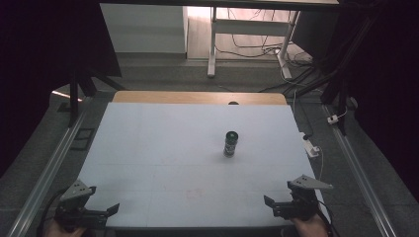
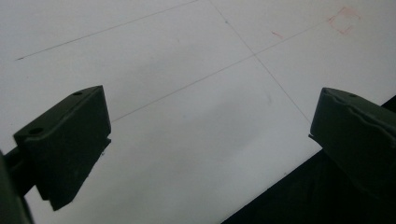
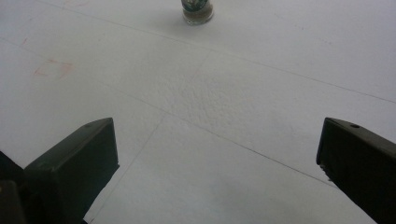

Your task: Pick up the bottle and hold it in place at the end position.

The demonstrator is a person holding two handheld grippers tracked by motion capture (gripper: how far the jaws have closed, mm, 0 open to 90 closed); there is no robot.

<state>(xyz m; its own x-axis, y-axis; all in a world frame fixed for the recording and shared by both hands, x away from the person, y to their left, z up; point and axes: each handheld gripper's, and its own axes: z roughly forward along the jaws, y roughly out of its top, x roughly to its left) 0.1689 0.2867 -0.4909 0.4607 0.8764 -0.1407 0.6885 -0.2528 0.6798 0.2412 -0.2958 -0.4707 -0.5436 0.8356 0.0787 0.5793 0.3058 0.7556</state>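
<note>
Your left gripper (image 1: 114,209) sits at the near left corner of the white table (image 1: 163,148), and its jaws stand wide apart with nothing between them; in the left gripper view they frame bare tabletop and the table's near edge. Your right gripper (image 1: 269,202) rests at the near right corner, jaws just as wide and holding nothing. The small dark bottle (image 1: 230,143) stands upright on the table, right of centre and well apart from both grippers. In the right gripper view its base (image 3: 198,11) shows far ahead, between the jaws. A faint red square (image 1: 193,194) marks the table between your grippers.
</note>
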